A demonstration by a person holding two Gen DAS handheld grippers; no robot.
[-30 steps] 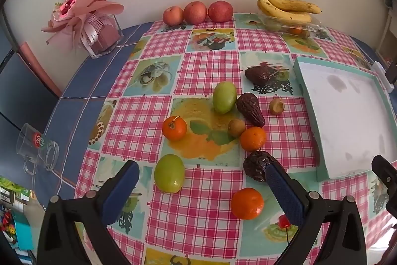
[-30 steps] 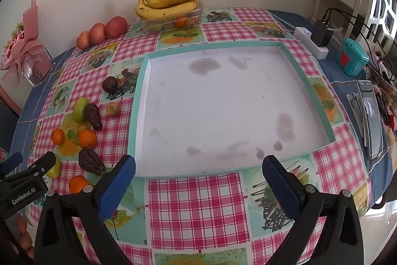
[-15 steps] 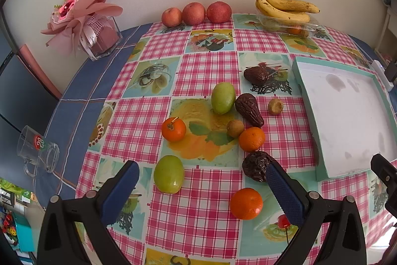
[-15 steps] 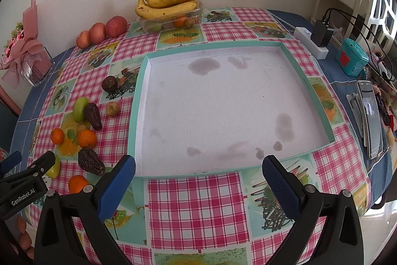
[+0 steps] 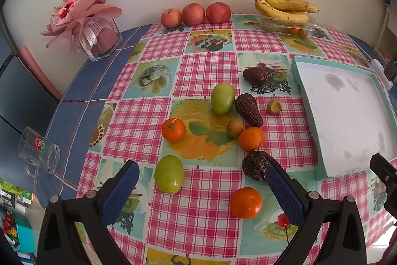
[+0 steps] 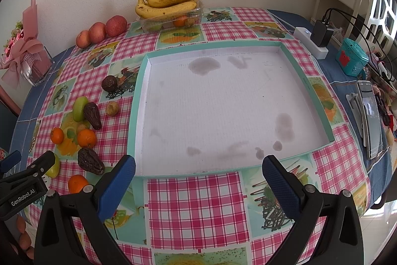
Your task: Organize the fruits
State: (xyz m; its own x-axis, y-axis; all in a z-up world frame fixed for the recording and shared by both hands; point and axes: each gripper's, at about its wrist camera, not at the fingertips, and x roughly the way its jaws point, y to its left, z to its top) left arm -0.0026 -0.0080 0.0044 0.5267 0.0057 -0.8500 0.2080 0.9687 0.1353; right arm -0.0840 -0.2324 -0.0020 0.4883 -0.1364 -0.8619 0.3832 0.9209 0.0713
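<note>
"GenRobot.AI" stands in white letters on the black left gripper [image 6: 22,180], seen at the right gripper's left. The number "20" sits in a red-green badge on a glass mug [image 5: 39,153], far left of the left gripper.

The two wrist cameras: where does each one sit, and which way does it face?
Left wrist: on the left hand-held gripper, open above the table's near edge, facing the loose fruit; the right gripper's tip shows at the right.
Right wrist: on the right hand-held gripper, open, facing the empty tray; the left gripper shows at the left.
Shared: the tray, bananas, apples.
</note>
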